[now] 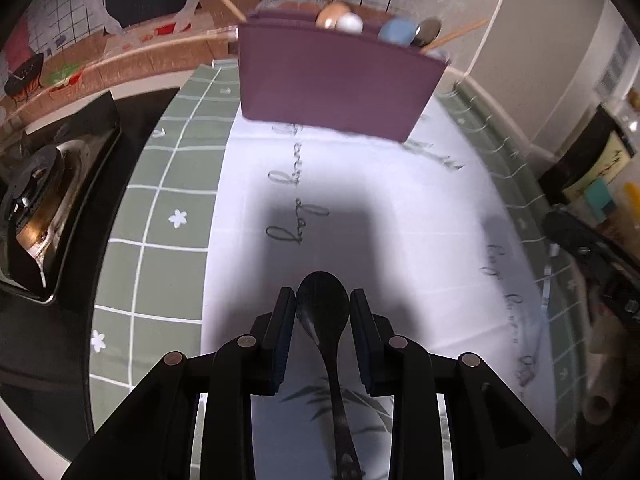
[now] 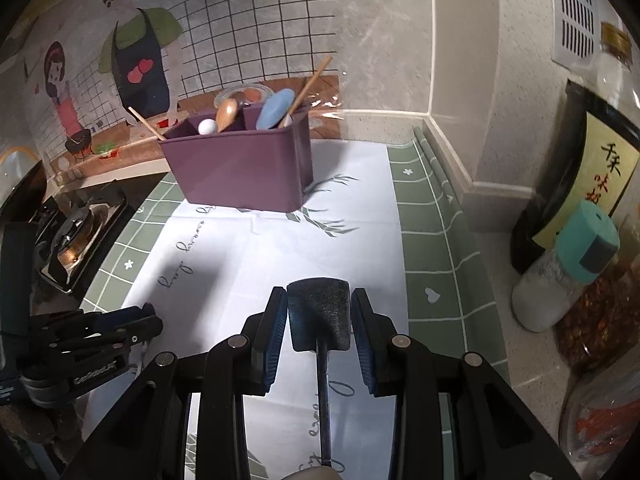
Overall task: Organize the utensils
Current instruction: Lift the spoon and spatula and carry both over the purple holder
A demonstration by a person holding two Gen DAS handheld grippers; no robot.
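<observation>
White printed cloth (image 2: 280,248) over green gridded mat (image 2: 432,248) on bench. Gas stove (image 2: 76,240) at left edge. Right side: white shaker with teal cap (image 2: 560,276), dark labelled bottle (image 2: 576,172), jar of chilli flakes (image 2: 600,320). Cartoon sticker (image 2: 132,60) on wall.

The worktop (image 2: 436,216) is covered by a green grid-patterned mat. A cartoon kitchen mural (image 2: 132,64) is seen upper left; a beige speckled wall (image 2: 468,80) with vent (image 2: 572,8) upper right.
</observation>
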